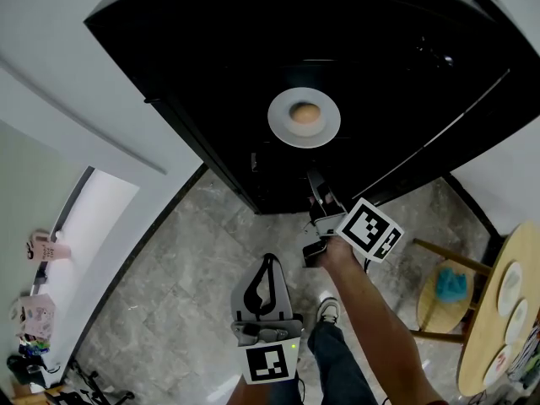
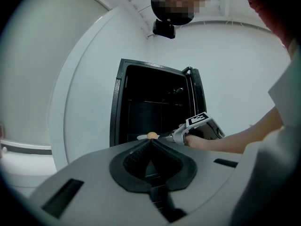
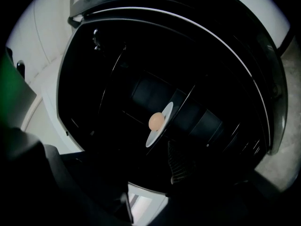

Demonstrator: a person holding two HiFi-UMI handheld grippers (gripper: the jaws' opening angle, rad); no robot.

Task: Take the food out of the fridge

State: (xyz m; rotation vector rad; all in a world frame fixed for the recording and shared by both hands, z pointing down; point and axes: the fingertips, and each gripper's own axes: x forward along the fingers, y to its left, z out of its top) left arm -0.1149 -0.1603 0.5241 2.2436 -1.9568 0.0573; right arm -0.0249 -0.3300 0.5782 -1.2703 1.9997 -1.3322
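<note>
- Now, the right gripper (image 1: 316,184) has its jaws wide open, with nothing between them yet.
- Just past those jaws is a white plate (image 1: 283,131) with a small round tan food (image 1: 305,114) on it. Egg or bun, I cannot tell.
- The plate sits inside the dark open fridge (image 1: 169,49), near the front.
- I think the plate is hard and smooth and can break, and the round food may roll off.
- So the best place to grab looks like the near rim of the plate, and the plate should be kept flat.
- The left gripper (image 2: 150,142) waits farther back from the fridge, with its jaws closed together and holding nothing.
- Off to the right is a round wooden counter (image 1: 481,336) with plates on it.
</note>
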